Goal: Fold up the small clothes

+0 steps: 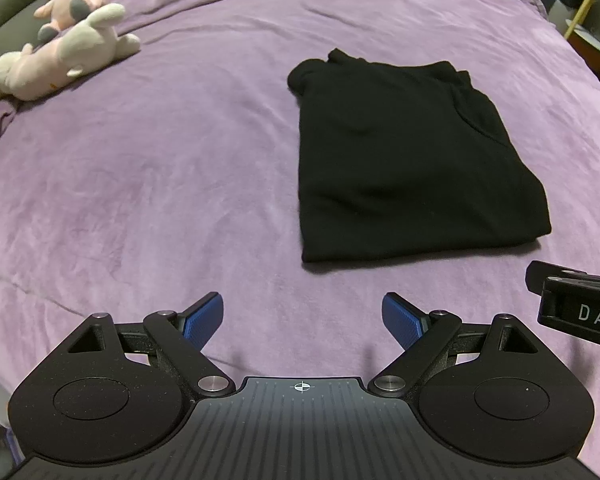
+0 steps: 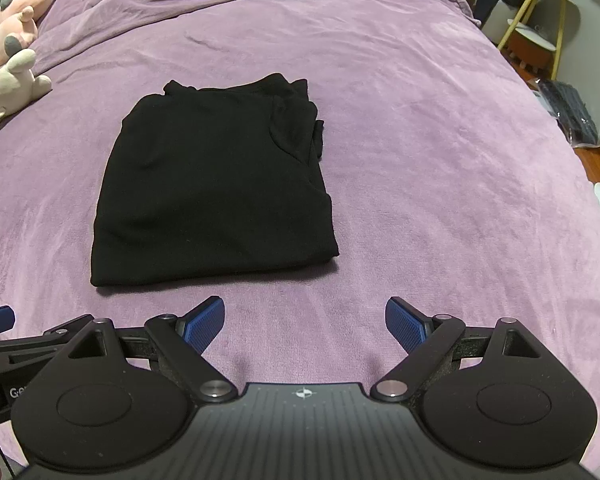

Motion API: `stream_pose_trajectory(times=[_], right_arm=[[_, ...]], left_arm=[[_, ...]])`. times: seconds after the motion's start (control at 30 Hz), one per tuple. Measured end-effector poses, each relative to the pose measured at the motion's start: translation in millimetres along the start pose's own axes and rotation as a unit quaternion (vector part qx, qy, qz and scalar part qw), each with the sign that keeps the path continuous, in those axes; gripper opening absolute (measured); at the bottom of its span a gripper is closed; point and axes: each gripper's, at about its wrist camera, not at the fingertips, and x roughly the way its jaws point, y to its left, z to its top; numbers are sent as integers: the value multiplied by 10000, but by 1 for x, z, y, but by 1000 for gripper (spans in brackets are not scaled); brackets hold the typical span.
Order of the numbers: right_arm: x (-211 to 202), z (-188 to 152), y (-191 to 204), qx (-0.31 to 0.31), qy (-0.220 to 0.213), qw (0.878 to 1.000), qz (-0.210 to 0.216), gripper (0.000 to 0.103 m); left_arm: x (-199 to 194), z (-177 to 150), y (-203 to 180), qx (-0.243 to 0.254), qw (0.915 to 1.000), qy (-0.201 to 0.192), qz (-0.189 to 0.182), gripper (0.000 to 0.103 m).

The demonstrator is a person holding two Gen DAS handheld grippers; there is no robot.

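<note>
Left claw [image 1: 302,322] spread wide, blue pads [image 1: 204,320] gripping nothing, low centre of left view. Right claw [image 2: 305,324] likewise wide, empty. Folded black fabric garment [image 2: 216,184] flat on purple velvety bed cover [image 2: 440,160], centre-left in right view, beyond both claws, untouched. Pink-and-cream plush toys [image 1: 60,52] upper left.
</note>
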Motion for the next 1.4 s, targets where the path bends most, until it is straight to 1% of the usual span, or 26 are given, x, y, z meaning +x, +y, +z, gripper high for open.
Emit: stream_pose_trajectory(times=[1.4], right_arm=[[-4, 2, 2, -6, -5, 10000, -37, 88]], left_arm=[[-2, 2, -4, 80, 10000, -15, 21, 91]])
